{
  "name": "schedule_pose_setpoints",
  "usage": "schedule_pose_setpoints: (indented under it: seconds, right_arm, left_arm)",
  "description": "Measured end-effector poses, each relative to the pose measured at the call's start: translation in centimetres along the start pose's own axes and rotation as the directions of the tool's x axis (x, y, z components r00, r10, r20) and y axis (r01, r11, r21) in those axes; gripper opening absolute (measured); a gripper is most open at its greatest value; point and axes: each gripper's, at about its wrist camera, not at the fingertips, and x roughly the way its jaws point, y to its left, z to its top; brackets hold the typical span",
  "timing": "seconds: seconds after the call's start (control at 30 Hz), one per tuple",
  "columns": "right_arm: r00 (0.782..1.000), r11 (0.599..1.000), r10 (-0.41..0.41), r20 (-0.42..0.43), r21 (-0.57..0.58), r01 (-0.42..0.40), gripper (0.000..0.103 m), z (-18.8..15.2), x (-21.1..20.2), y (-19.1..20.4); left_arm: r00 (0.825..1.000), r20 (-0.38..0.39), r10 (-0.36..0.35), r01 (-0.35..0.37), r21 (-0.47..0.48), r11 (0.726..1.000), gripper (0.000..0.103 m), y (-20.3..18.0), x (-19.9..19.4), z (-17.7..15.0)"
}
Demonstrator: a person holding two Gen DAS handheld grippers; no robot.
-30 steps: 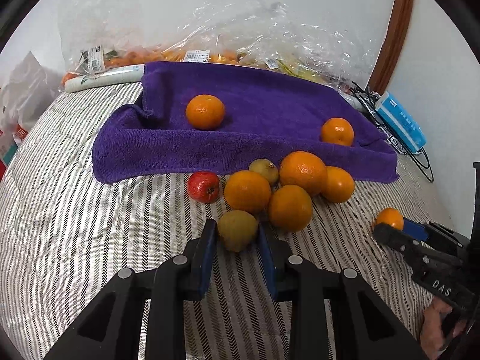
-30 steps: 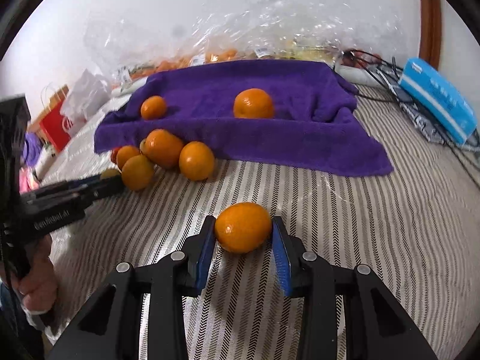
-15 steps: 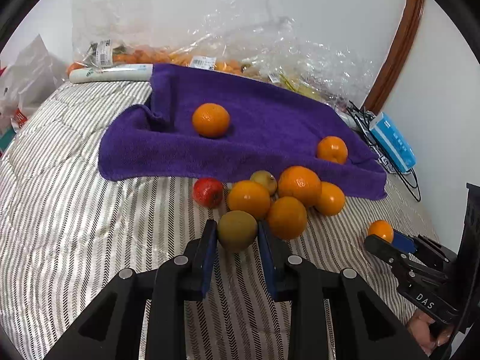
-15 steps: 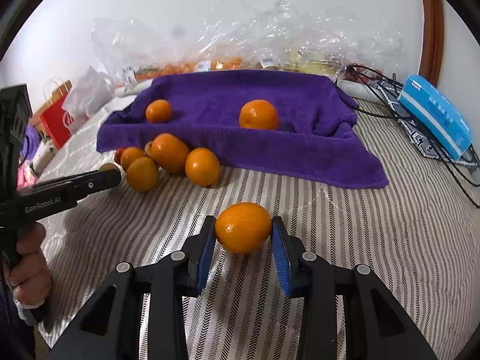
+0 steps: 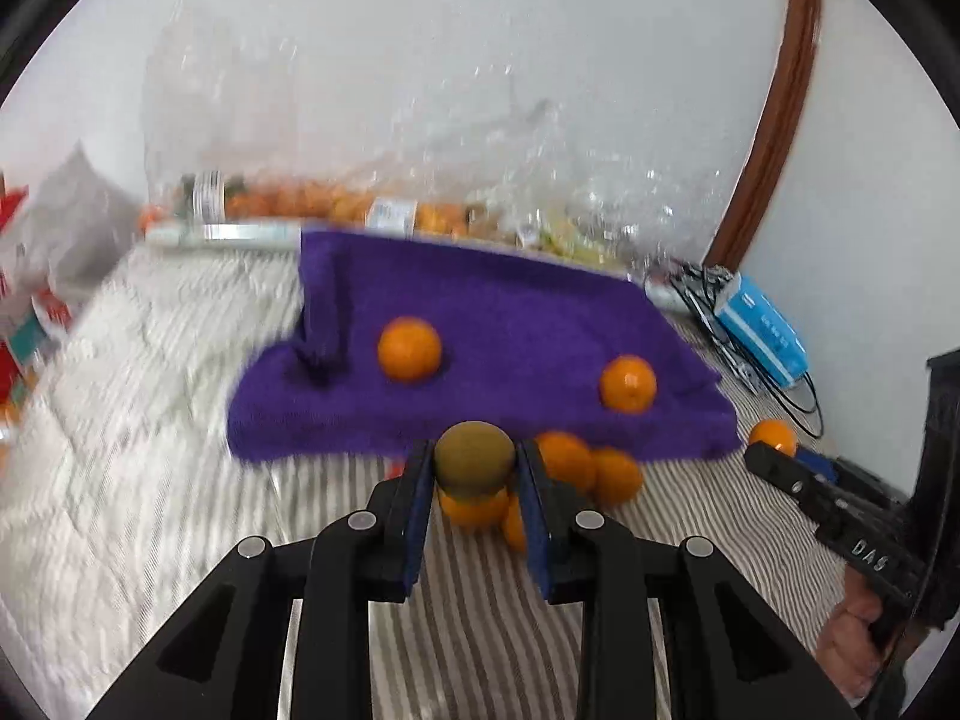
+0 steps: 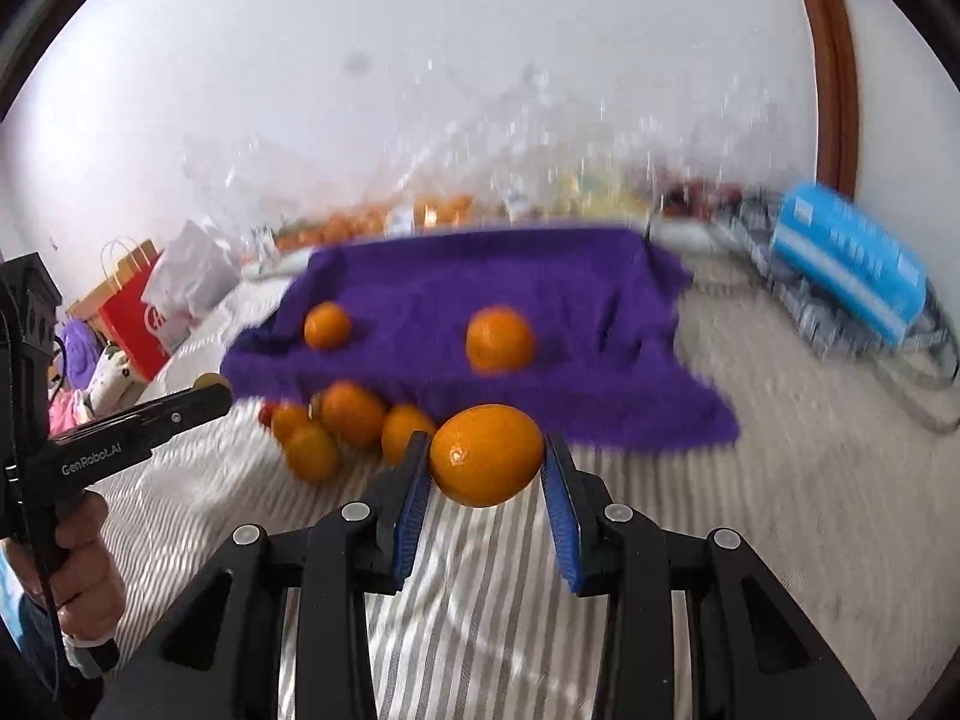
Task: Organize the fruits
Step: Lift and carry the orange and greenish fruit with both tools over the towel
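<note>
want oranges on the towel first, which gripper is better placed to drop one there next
Right. The right gripper already grips an orange facing the purple towel; the left gripper holds a kiwi.

Orange cluster (image 6: 348, 426) blocks towel (image 6: 600, 372) front edge at left; right part of that edge open, bed (image 6: 780, 480) bare there.

Light: bright, even, diffuse; shadows faint.
Blur: motion smear across towel (image 5: 480, 324), bed (image 6: 780, 480) and bags (image 5: 420, 180) in both views; fingers (image 6: 414, 480) stay sharp.
Glare: small highlight on held orange (image 6: 486, 456).
Edges: fisheye bending, black vignette corners.
</note>
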Motion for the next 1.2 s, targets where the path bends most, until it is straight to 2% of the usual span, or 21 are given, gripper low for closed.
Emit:
schedule_pose_setpoints:
  seconds: [0.13,0.33,0.53,0.67,0.73,0.8,1.0,1.1,1.2]
  right_arm:
    - [0.999,1.000,-0.014,0.038,-0.009,0.014,0.037,2.8,0.1,0.1]
    - [0.995,0.999,-0.005,0.099,-0.034,0.009,0.037,6.7,0.9,0.6]
    - [0.992,0.998,0.024,0.128,-0.056,-0.017,0.037,9.9,3.1,1.0]
    - [0.993,1.000,0.001,0.116,-0.024,0.002,0.037,9.8,5.1,0.0]
    - [0.996,1.000,-0.006,0.086,0.000,0.006,0.037,9.3,6.5,-1.0]
    - [0.999,1.000,-0.022,0.040,0.015,0.021,0.037,9.1,7.6,-1.7]
    - [0.998,0.997,-0.058,0.035,0.062,0.055,0.037,8.8,8.3,-3.8]
    - [0.999,0.994,-0.050,0.019,0.095,0.048,0.037,8.6,9.0,-4.7]
    - [0.998,0.995,-0.065,0.011,0.078,0.064,0.037,8.4,9.5,-4.5]
  left_arm:
    - [0.999,0.033,0.030,-0.031,0.030,0.999,0.026,-0.4,0.7,2.3]
    - [0.999,0.051,0.018,-0.017,-0.019,1.000,0.026,-0.1,3.1,5.9]
    - [0.997,0.077,0.023,-0.022,-0.015,1.000,0.026,-0.6,5.5,7.8]
    - [0.994,0.082,0.076,-0.076,-0.012,0.997,0.026,0.0,7.2,6.7]
    - [0.994,0.060,0.087,-0.087,-0.002,0.996,0.026,0.3,7.9,6.5]
    - [0.996,0.055,0.071,-0.070,-0.025,0.997,0.026,0.9,8.2,6.5]
    - [0.999,0.027,0.027,-0.024,-0.105,0.994,0.026,2.3,9.3,6.3]
    - [1.000,0.015,0.021,-0.019,-0.106,0.994,0.026,2.2,9.8,6.1]
    - [1.000,0.018,0.015,-0.014,-0.099,0.995,0.026,2.0,9.8,6.0]
